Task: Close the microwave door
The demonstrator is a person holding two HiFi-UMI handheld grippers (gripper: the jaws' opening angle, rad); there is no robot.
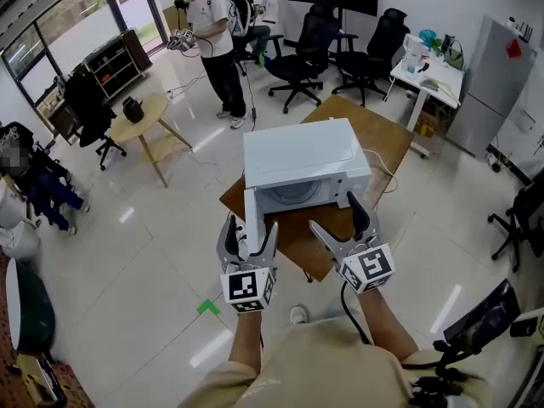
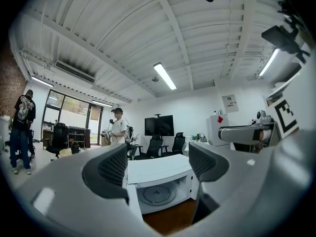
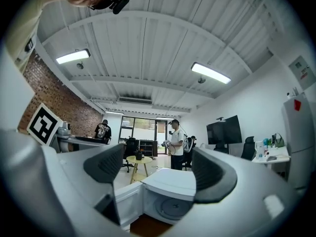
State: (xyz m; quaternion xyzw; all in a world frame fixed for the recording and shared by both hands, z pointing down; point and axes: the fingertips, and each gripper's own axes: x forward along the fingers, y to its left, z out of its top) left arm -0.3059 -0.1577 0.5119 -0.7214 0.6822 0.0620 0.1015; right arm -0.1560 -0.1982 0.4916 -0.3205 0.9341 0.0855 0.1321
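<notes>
A white microwave (image 1: 306, 155) stands on a brown wooden table (image 1: 374, 134), its cavity facing me. Its door (image 1: 252, 215) is swung wide open on the left, edge toward me. My left gripper (image 1: 249, 232) is open and hovers right at the door's free edge, which shows between its jaws without touching the pads. My right gripper (image 1: 336, 215) is open and empty in front of the cavity. In the left gripper view the microwave (image 2: 158, 169) and door (image 2: 134, 206) lie ahead; in the right gripper view the microwave (image 3: 173, 179) and door (image 3: 129, 201) too.
A person (image 1: 214, 36) stands beyond the table with hand-held devices. Black office chairs (image 1: 302, 53) line the back. A round wooden side table (image 1: 140, 117) is at the left, a white desk (image 1: 429, 75) and a grey fridge (image 1: 493, 83) at the right.
</notes>
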